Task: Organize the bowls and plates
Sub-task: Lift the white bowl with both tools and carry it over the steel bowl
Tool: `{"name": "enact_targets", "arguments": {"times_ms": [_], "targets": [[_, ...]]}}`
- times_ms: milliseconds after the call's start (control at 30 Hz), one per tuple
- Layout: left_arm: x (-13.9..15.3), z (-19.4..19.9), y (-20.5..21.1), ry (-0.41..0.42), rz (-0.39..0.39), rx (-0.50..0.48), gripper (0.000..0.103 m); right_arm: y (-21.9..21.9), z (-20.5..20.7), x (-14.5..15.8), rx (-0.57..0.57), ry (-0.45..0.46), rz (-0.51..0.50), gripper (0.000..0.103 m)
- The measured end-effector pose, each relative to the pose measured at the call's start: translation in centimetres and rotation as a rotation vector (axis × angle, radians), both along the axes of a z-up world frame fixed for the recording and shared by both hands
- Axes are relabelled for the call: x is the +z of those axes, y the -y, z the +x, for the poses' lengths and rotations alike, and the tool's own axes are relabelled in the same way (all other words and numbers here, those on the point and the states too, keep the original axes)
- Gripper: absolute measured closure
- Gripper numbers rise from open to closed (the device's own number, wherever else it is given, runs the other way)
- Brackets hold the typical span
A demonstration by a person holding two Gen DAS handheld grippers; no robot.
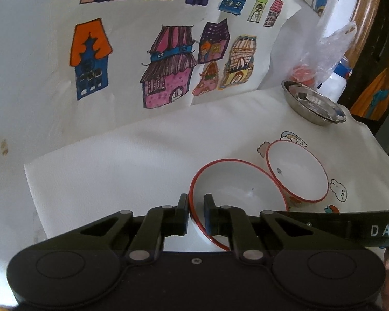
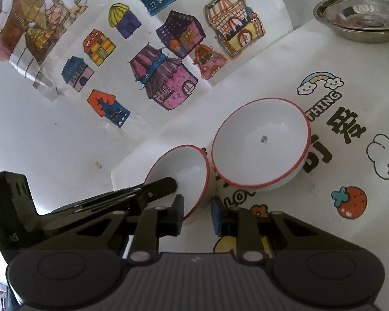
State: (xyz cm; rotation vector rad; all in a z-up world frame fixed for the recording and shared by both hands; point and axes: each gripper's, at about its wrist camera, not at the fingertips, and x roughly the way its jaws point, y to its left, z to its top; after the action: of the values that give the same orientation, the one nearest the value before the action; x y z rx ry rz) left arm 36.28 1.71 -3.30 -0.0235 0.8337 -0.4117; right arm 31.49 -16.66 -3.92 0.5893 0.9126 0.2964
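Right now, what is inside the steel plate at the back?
A second, smaller steel plate is nested inside the outer steel plate. It looks empty. What lies under them is covered.

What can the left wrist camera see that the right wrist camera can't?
Only the left view shows the plastic bag and a white bottle behind the steel plates.

Only the right view shows the strawberry and rainbow prints.

Both show the left gripper pinching the tilted bowl, the second bowl, and the house drawings.

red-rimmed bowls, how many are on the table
2. One red-rimmed bowl is tilted, its rim pinched by the left gripper. The other bowl sits beside it on the printed cloth, toward the steel plates. None seem hidden.
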Motion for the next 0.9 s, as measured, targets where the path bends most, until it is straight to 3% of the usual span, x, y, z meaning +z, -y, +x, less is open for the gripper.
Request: {"name": "enact_targets", "arguments": {"times_ms": [367, 667, 900], "targets": [[3.4, -3.9, -0.1, 0.065, 0.003, 0.012, 0.091, 0.5, -3.5, 2.6, 0.028, 0.071, 0.048, 0.078], [6.8, -9.9, 1.4, 0.150, 0.014, -0.011, 0.091, 3.4, -8.4, 5.5, 0.034, 0.143, 0.059, 0.078], [7.1, -14.2, 2.9, 0.164, -0.029, -0.026, 0.090, 5.7, -12.4, 6.5, 0.025, 0.168, 0.021, 0.078]]}}
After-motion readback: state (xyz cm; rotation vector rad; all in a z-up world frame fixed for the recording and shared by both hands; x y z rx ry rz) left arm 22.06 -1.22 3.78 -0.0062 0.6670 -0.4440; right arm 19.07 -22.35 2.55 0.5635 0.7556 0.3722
